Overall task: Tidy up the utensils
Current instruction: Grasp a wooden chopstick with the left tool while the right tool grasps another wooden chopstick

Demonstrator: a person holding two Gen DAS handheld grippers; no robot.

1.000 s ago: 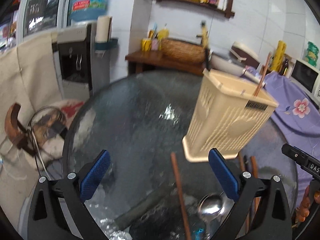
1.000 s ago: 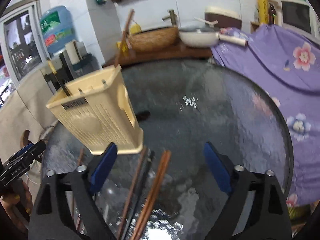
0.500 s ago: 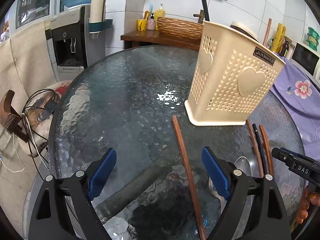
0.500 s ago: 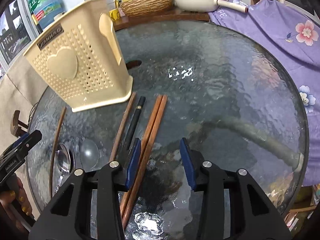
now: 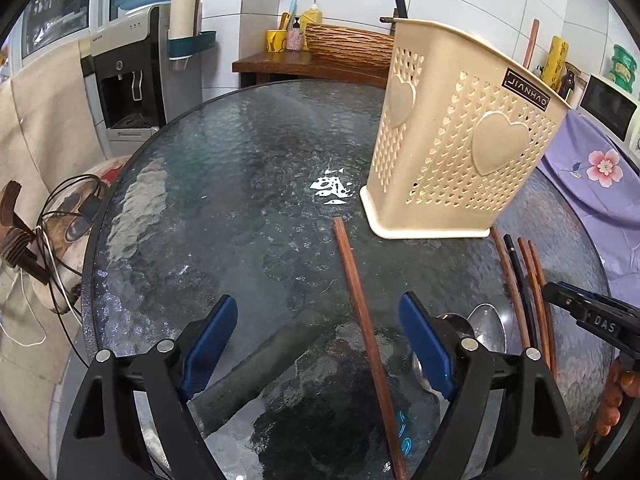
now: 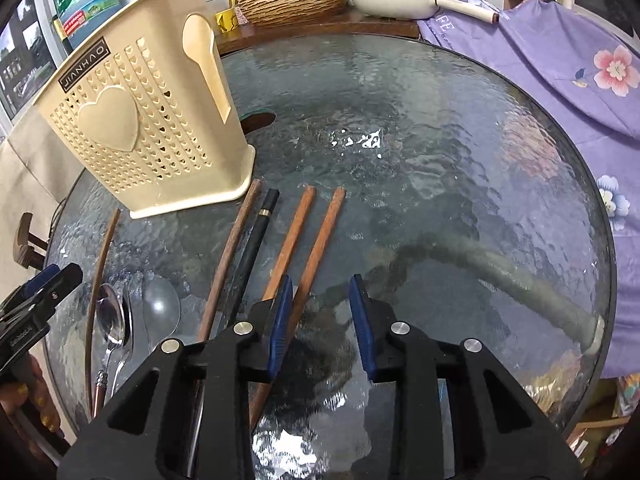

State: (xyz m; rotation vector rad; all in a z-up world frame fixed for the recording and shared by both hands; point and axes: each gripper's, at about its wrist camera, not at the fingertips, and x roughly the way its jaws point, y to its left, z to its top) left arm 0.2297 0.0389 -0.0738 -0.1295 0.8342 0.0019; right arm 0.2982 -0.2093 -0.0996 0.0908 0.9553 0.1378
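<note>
- Hidden: the interior of the utensil holder (image 6: 140, 120) cannot be seen through its perforated walls in either view. A dark handle and a reddish stick show above its rim in the left wrist view; whether they stand inside the holder or behind it cannot be determined.
- Cut off: the near ends of the four chopsticks in front of the right gripper (image 6: 322, 328) pass under its body. The lone chopstick (image 5: 364, 332) runs out of the frame bottom in the left wrist view.
- Hard to make out: the spoons (image 6: 114, 326) lie on textured glass; the second, paler bowl beside the metal one is blurred.
- Container: the cream holder stands upright on the round glass table (image 6: 440, 128), its base just beyond the far chopstick tips.
- Left gripper (image 5: 320, 350): jaws spread wide, holding nothing; the lone chopstick lies on the table between the pads, nearer the right pad.
- Right gripper: jaws partly closed with a clear gap, gripping nothing. The rightmost brown chopstick (image 6: 320, 232) runs just beside the left pad (image 6: 280, 320); contact cannot be confirmed.
</note>
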